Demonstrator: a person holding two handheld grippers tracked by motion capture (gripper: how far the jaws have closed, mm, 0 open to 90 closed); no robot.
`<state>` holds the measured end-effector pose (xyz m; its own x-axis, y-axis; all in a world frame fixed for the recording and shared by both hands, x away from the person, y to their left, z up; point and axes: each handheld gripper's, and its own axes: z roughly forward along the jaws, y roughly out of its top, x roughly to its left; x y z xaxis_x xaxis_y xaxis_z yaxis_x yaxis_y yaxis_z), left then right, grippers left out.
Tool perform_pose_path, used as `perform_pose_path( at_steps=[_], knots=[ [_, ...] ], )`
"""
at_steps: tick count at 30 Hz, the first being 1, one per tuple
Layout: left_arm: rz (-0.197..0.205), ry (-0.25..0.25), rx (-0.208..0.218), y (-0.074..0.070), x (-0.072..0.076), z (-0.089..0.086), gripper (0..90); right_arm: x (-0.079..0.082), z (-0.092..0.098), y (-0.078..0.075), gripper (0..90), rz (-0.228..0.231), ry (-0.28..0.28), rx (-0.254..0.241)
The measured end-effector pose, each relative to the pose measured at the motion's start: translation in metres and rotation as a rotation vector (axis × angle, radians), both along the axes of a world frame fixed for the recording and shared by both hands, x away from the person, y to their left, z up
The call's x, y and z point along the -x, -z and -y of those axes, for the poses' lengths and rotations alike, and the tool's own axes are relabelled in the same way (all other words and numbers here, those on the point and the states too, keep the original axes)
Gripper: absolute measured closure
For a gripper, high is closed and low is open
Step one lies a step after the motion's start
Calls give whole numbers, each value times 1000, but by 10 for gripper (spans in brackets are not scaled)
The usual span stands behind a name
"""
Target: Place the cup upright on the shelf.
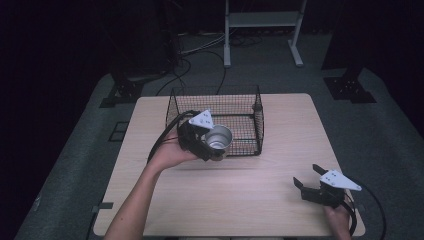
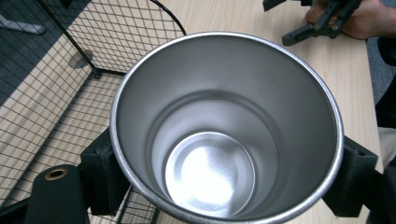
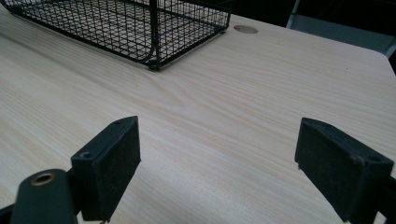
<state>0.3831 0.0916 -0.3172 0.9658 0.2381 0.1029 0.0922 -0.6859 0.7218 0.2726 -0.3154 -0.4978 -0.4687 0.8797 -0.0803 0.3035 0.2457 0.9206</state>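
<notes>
You have a pale wood-grain table (image 1: 240, 195) under both hands. A black wire basket (image 1: 250, 107) stands directly on it, at its far middle, well ahead and to the left of your right gripper (image 1: 312, 176), which rests low at the near right corner. A small round hole (image 3: 245, 29) sits in the tabletop beyond the basket's corner there.

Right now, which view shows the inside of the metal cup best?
The left gripper view: the metal cup shows its whole bare interior and bottom. The high view shows it small, in the left gripper by the wire basket.
</notes>
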Motion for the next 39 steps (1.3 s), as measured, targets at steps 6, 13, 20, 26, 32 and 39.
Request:
perform_pose_path(
  at_steps=[6,13,20,26,32,39],
  knots=[
    [-5,-4,3,-9,-8,3,178,0,0,0,135,0,-1,-2],
    [-6,-5,-3,-23,-21,13,178,0,0,0,135,-3,1,-5],
    [-6,-16,-16,-30,-35,23,178,0,1,0,135,-1,-2,-7],
    [-18,-42,-37,-33,-50,29,178,0,1,0,135,0,-2,-14],
    [-47,-73,-35,-34,-67,32,178,0,1,0,135,1,-7,-14],
    [-78,-126,-22,-29,-89,31,178,0,1,0,135,-7,-4,-26]
  ],
)
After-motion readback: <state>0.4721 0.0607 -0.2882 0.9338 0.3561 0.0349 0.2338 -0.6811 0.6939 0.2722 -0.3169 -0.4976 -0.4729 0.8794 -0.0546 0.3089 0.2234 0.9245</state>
